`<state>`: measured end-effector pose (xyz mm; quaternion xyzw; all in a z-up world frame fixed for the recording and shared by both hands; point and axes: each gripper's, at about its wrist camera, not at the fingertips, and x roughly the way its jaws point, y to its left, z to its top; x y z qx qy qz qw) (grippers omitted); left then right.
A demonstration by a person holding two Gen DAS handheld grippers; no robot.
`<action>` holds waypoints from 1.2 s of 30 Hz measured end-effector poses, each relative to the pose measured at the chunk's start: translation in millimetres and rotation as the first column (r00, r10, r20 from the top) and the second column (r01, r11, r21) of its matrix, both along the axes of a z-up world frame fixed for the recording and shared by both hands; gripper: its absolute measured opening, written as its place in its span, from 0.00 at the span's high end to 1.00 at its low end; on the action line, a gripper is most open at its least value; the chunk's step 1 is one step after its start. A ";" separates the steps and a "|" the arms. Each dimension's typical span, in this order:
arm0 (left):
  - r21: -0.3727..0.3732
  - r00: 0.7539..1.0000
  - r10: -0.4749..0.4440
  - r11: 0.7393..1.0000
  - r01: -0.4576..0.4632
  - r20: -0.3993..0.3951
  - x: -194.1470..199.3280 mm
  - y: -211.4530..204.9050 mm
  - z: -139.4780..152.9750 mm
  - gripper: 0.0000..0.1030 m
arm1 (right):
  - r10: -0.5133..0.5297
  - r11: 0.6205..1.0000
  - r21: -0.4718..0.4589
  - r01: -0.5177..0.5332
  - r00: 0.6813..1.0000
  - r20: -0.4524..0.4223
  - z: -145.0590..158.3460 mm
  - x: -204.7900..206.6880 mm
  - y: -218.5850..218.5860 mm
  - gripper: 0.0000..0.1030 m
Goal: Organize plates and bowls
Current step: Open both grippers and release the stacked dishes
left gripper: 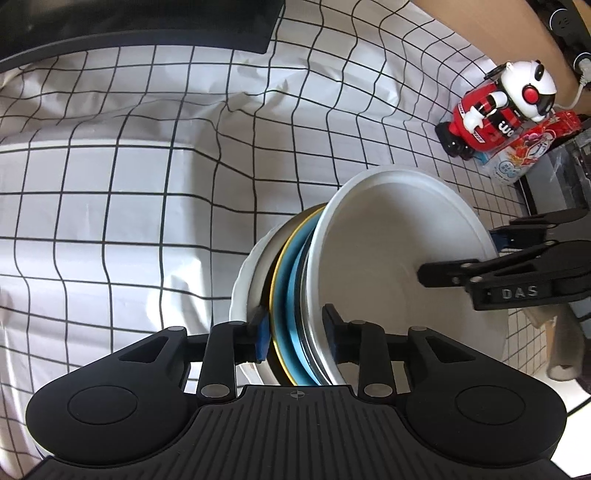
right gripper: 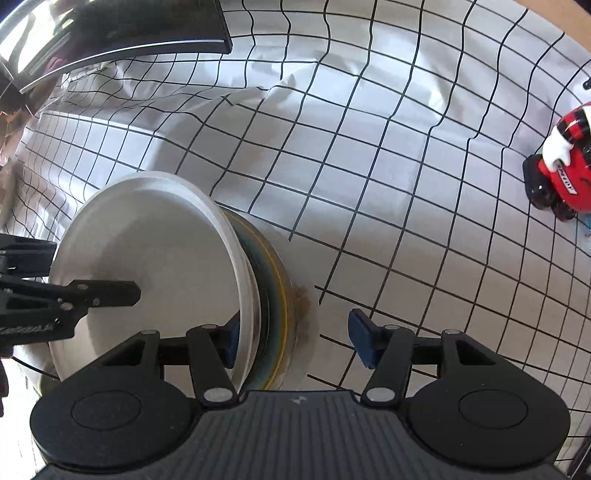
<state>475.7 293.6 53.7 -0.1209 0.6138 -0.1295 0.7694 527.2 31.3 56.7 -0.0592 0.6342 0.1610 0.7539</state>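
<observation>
A stack of dishes stands on edge over the checked cloth: a large white plate [left gripper: 399,258] in front, behind it a blue dish with a gold rim [left gripper: 291,280] and a white bowl [left gripper: 243,280]. My left gripper [left gripper: 295,332] is shut on the stack's near rim, one pad [left gripper: 263,338] behind the blue dish, the other on the white plate's face. In the right wrist view my right gripper [right gripper: 291,339] is open, its left pad [right gripper: 231,341] touching the white plate [right gripper: 147,266] and its right pad [right gripper: 360,339] clear of the stack [right gripper: 273,295].
A red and white toy robot [left gripper: 495,107] stands on snack packets at the far right, also in the right wrist view [right gripper: 561,166]. A dark flat device [left gripper: 140,22] lies at the far edge. The checked cloth [left gripper: 129,184] is wrinkled at its middle.
</observation>
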 end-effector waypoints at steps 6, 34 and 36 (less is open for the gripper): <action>-0.010 1.000 -0.002 1.000 0.002 -0.020 -5.6 -3.5 5.7 0.64 | 0.025 0.999 0.038 -0.026 0.999 0.026 1.5 -12.2 6.0 0.44; 0.086 0.990 -0.017 0.996 0.006 0.140 1.2 6.6 26.5 0.65 | -0.030 0.998 0.066 0.020 0.988 0.154 9.3 -36.1 6.8 0.43; 0.067 0.990 -0.020 0.998 0.011 0.138 3.0 7.9 21.5 0.63 | -0.064 0.997 0.058 0.055 0.983 0.169 10.6 -33.5 -1.4 0.43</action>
